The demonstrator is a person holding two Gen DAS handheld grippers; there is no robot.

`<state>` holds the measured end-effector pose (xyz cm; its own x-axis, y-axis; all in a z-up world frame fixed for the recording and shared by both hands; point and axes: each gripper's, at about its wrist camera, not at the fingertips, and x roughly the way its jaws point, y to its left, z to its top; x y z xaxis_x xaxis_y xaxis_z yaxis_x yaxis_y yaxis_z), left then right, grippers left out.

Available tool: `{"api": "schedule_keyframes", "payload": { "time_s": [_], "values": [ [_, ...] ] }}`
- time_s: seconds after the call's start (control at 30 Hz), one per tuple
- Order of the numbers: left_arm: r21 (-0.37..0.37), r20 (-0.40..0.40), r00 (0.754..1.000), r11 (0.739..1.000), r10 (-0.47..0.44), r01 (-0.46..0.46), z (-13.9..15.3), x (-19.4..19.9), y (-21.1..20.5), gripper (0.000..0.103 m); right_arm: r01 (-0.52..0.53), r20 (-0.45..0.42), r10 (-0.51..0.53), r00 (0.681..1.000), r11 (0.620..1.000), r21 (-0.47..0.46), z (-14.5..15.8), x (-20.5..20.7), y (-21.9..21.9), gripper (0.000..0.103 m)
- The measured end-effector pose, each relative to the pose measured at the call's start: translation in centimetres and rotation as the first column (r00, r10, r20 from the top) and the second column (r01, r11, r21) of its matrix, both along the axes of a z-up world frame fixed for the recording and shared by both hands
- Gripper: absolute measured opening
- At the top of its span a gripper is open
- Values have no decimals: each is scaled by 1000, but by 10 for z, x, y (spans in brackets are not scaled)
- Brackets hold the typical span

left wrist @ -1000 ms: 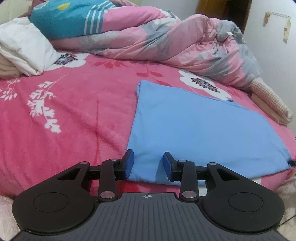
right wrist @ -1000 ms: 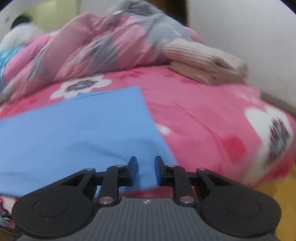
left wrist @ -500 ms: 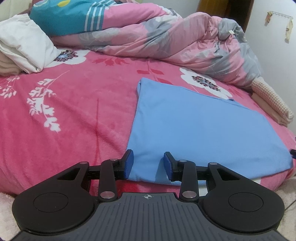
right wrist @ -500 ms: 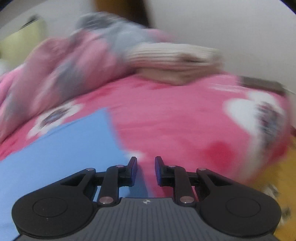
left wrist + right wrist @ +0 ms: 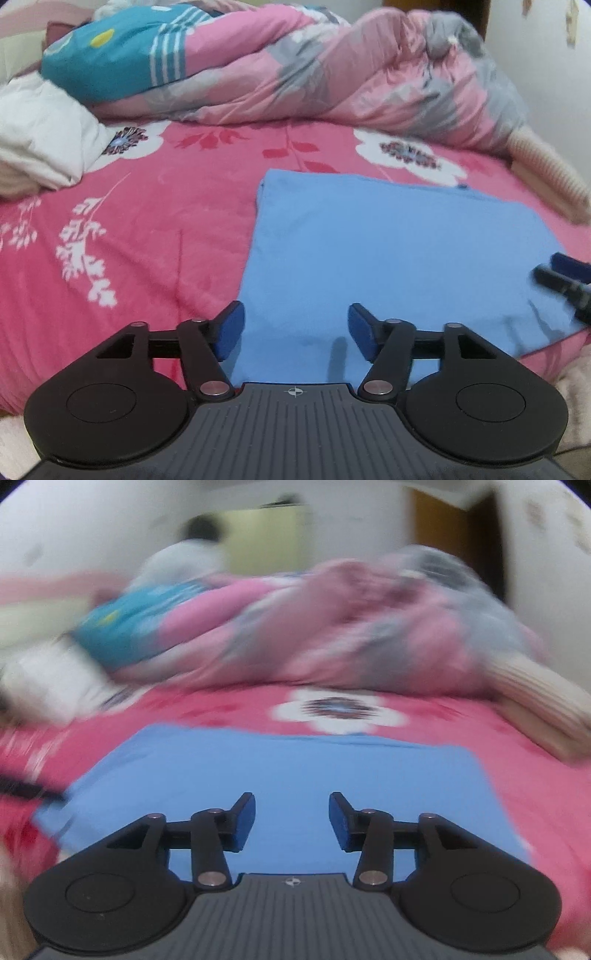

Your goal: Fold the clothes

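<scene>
A flat light-blue cloth garment fills the frame's centre on the pink floral bed. Left claw and right claw hover spread; pinch matching corners evenly.

The right wrist view is motion-blurred: the quilt smears, and the blue cloth's near edge hides behind the right gripper.
</scene>
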<state>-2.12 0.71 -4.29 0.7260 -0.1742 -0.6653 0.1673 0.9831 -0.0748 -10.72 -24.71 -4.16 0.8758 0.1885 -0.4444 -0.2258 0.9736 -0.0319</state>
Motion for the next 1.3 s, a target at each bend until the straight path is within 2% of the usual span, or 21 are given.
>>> {"api": "schedule_keyframes", "payload": {
  "time_s": [0.03,0.1,0.17,0.23,0.3,0.4,0.43,0.47,0.53,0.63,0.73,0.8,0.97,1.3],
  "values": [
    [15,-1,1000,1000,-1,1,2,1,-4,78,-28,-13,27,1000,999,-20,-6,0,11,64],
    [46,-12,1000,999,7,-7,0,5,-11,91,-55,-75,50,996,997,-57,-18,1,24,65],
    [77,-29,999,997,24,-21,-4,9,-16,97,-57,-140,43,989,994,-97,-27,1,30,67],
    [94,-64,997,995,46,-40,-9,13,-19,97,-55,-174,37,984,994,-99,-26,-6,30,70],
    [102,-80,995,994,56,-47,-11,13,-21,100,-91,-238,77,968,994,-51,-16,-15,25,74],
    [122,-85,995,991,61,-50,-13,13,-25,102,-70,-225,72,972,997,13,3,-13,14,76],
    [135,-82,995,990,59,-47,-13,12,-27,103,-40,-208,43,977,999,20,8,-10,10,82],
    [143,-82,995,989,59,-47,-13,12,-28,103,5,-188,-1,982,1000,24,12,-3,6,96],
    [146,-90,994,988,67,-53,-14,13,-29,103,98,-161,-90,983,994,45,16,13,-1,103],
    [145,-98,992,988,76,-62,-14,14,-29,103,130,-222,-110,969,988,78,7,41,-12,103],
    [148,-102,991,987,85,-69,-15,14,-30,103,161,-308,-138,941,986,51,-12,55,-10,103],
    [151,-103,991,986,90,-74,-15,15,-31,103,174,-326,-150,934,984,46,-23,57,-9,103],
    [155,-108,989,985,97,-80,-16,16,-32,103,163,-287,-155,945,987,6,-27,48,-3,103],
    [152,-109,989,985,103,-86,-17,15,-32,103,169,-310,-157,938,986,12,-25,52,-4,103]
  ]
}}
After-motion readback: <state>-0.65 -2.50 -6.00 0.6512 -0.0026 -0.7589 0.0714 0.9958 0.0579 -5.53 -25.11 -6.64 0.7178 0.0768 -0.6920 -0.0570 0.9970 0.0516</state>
